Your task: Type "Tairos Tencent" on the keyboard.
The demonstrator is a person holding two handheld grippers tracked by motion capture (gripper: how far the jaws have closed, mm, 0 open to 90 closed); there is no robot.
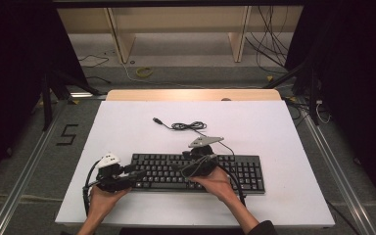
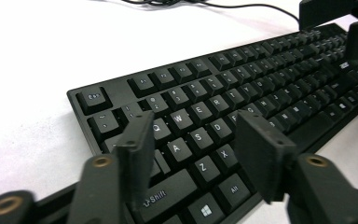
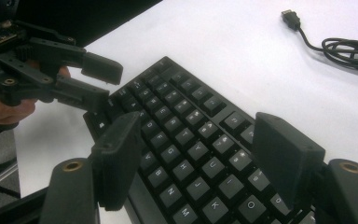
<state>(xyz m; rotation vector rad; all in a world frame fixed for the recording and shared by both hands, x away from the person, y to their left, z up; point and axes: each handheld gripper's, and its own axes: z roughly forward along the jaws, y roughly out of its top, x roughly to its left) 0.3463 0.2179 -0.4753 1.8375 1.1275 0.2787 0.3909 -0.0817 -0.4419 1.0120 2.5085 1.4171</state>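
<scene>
Keyboard (image 1: 198,172), black and full-sized, lay flat on the white table top (image 1: 127,127) near the person's edge, its long axis running left to right in the high view and its key face upward. At the left end we placed the left gripper (image 1: 136,172), lying low and pointing along the board; in the left gripper view its jaws stood apart above the Shift and A keys, pressing on nothing. Moving right, the letter rows (image 2: 205,116) ran on to the number pad at the far right end. Over the middle of the board we held the right gripper (image 1: 199,164) with its jaws spread wide and empty, the H and J keys visible between them in the right gripper view. Behind the board, the keyboard's cable (image 1: 188,126) lay in a loose coil on the table, its USB plug (image 3: 290,18) free and pointing up and to the left in the high view.

We judged the chief risks as follows. An open jaw lowered carelessly could catch a keycap edge and lever it off. A push at one end alone would swing the long board about, dragging the coil. Neither gripper had a hold, so any lift begun from here would have slipped.
</scene>
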